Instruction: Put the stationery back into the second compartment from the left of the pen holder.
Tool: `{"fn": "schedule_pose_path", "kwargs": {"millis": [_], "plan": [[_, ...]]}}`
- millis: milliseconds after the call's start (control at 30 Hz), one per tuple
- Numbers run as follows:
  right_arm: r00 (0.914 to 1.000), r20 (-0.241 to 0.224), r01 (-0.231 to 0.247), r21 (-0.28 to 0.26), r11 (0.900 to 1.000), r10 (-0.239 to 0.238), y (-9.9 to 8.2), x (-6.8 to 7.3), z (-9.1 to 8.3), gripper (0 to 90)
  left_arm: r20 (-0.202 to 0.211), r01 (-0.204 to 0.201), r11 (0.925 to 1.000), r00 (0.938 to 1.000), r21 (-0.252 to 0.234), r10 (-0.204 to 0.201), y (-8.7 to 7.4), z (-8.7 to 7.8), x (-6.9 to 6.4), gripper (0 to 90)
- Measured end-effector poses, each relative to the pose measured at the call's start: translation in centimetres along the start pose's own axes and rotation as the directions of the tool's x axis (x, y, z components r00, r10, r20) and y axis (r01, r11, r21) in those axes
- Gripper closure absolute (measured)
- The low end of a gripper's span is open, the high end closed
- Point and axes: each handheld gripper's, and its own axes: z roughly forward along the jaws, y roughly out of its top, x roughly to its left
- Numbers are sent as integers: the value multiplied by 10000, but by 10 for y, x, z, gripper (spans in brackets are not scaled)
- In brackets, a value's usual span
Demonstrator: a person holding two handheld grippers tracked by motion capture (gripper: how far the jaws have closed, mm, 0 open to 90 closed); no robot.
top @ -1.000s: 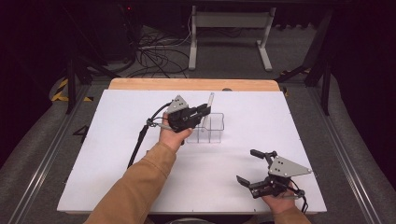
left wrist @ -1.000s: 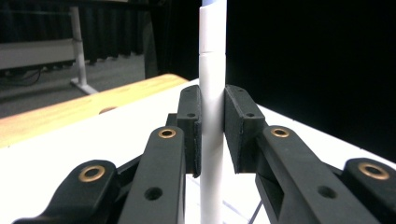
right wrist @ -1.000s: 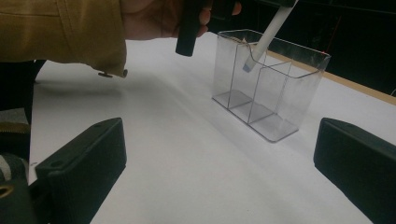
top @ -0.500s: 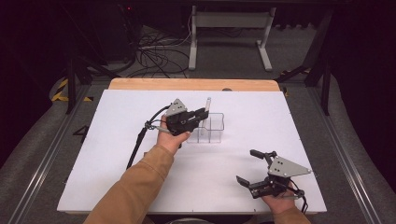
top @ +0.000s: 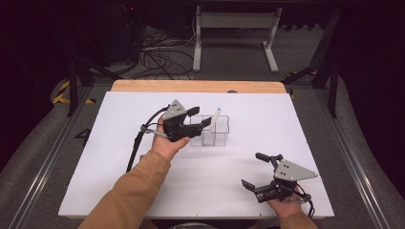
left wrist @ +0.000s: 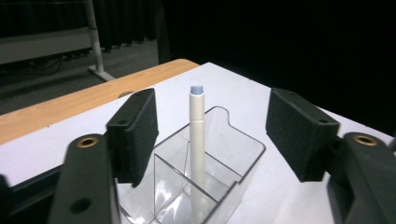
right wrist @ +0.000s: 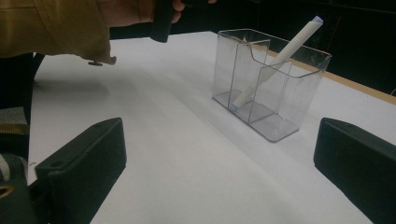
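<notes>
High view: left gripper sits just at the near-left side of the clear organizer, jaws have just been opening, nothing pinched between them. Pen is inside the organizer, leaning, cap end poking above the rim.

Left gripper view confirms it: pen stands free in the gap, pads well off it on both sides, bottom end down in one of the divided compartments of the organizer. Looks like the drop-off is done and the release is clean.

Right gripper parked near the front right corner of the white table, jaws wide, empty, well apart from everything. From the right gripper view the pen leans diagonally across its compartment against the organizer's upper edge.

Risks as I see them:
- pen top is level with the left pads; pulling back at an angle could clip it and tip it out
- organizer looks light and unfixed; a jaw catching the wall would slide or topple it
- pen rests on the rim only, so any knock to the box may roll it into another lean

Safest exit is probably straight back and up, jaws kept wide
</notes>
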Motion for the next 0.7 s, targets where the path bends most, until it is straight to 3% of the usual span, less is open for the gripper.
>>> {"fn": "schedule_pose_path", "kwargs": {"millis": [367,700], "plan": [[10000,-6,-41,67,10000,41,0,1,1,29,200,-379,9993,9991,-50,380,7,-25,-10,268],[10000,-23,-14,96,10000,14,-1,1,2,28,-38,-754,9971,9971,-69,754,9,-52,-14,232]]}}
